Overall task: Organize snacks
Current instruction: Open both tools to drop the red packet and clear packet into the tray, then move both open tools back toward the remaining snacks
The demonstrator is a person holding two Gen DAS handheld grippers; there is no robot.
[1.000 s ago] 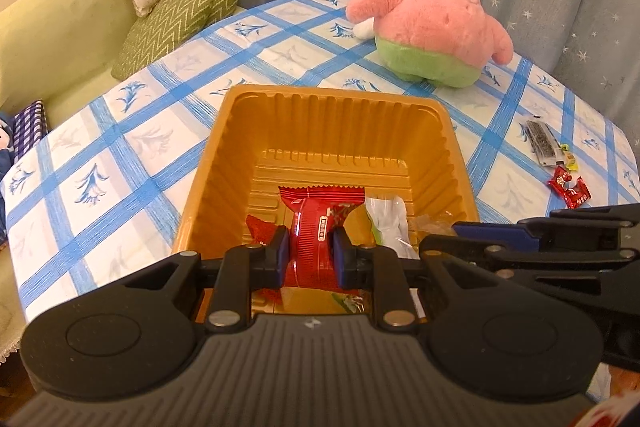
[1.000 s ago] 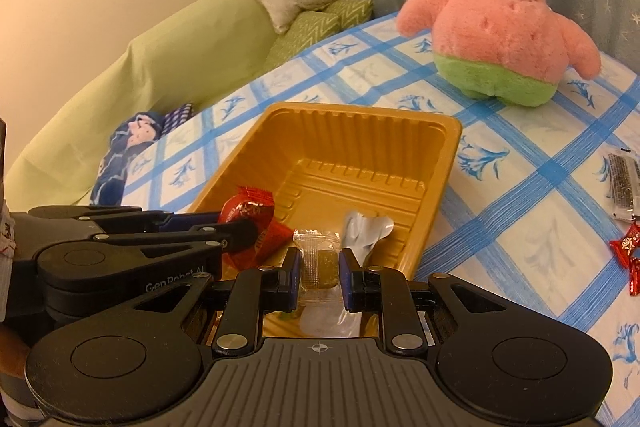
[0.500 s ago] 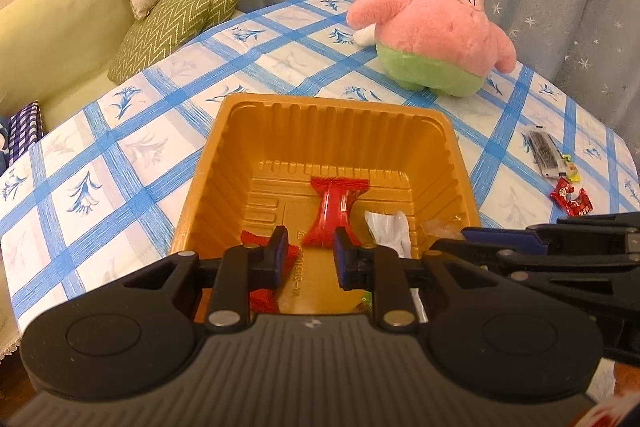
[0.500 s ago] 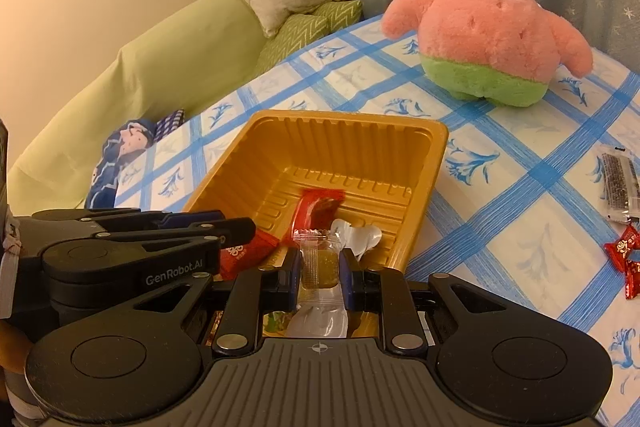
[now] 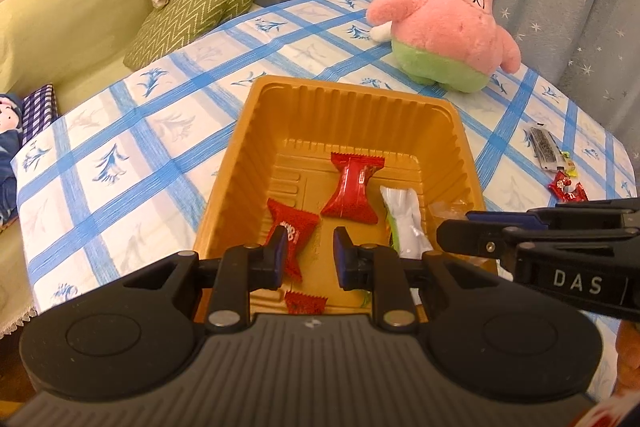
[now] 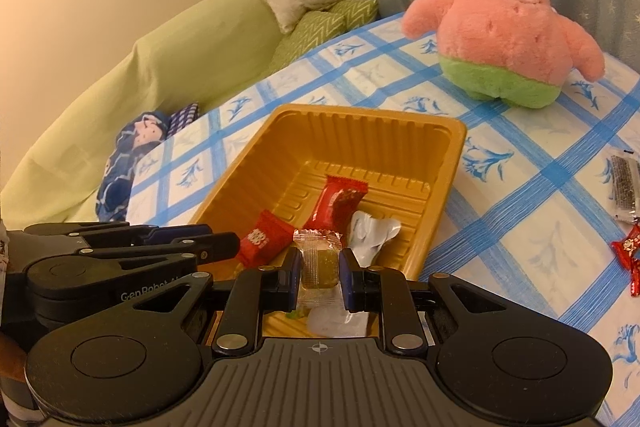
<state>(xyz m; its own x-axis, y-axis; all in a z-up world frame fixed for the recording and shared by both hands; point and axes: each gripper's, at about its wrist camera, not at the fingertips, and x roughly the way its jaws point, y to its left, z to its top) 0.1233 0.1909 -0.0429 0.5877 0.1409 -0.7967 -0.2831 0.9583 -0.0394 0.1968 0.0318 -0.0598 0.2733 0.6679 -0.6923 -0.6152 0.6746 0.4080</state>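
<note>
- Released a second ago from the left claw, the long red snack packet now lies flat on the floor of the orange tray, toward the tray's far wall; the left claw's pads stand apart with nothing between them, hanging over the tray's near end
- Right claw is clenched on a clear-wrapped yellowish candy, held above the tray's near edge
- Inside the tray: a smaller red packet just left of the long one; a white and green wrapper to its right; a scrap of red wrapper at the tray's near wall
- Right of the tray on the checked desk lie a dark snack bar and a red candy, well apart from it
- Beyond the tray's far wall sits a pink star plush
</note>
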